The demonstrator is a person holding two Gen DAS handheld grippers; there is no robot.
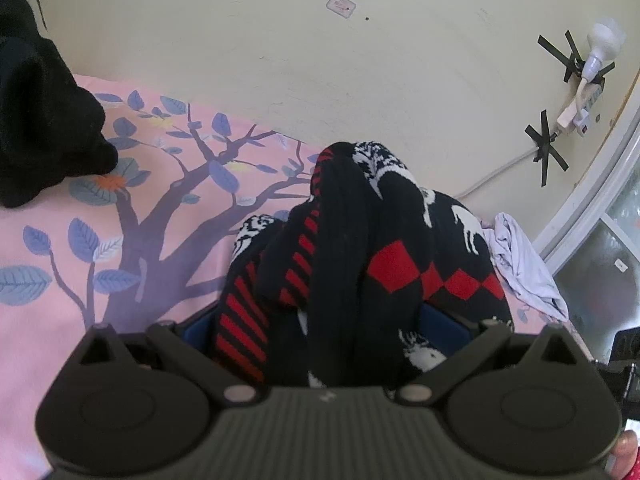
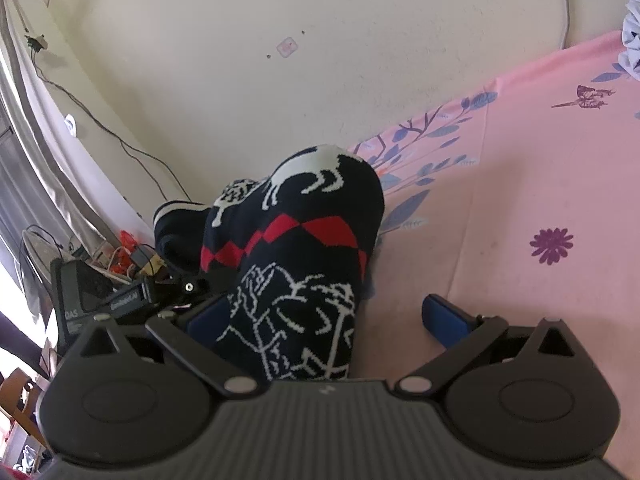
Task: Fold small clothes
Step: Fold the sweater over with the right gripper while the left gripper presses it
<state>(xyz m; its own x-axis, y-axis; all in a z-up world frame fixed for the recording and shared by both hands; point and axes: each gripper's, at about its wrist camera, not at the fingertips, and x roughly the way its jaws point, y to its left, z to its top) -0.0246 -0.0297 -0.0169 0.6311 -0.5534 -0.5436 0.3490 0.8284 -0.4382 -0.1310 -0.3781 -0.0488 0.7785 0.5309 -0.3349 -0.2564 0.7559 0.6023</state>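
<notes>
A small dark navy knit sweater (image 1: 360, 248) with red diamonds, red stripes and white reindeer fills the middle of the left wrist view. It is bunched up between the fingers of my left gripper (image 1: 320, 324), whose jaws stand wide apart with the cloth piled between them. In the right wrist view the same sweater (image 2: 296, 240) hangs over the left finger of my right gripper (image 2: 324, 316). Its right blue fingertip (image 2: 444, 316) is bare and far from the left one. Both grippers are over the pink bedsheet (image 1: 60, 320).
A black garment (image 1: 36, 120) lies at the far left on the sheet. A pale lilac garment (image 1: 524, 264) lies at the right by the wall. The cream wall (image 1: 320, 80) is close behind. Cables and a black device (image 2: 92, 296) lie at the bed's left edge.
</notes>
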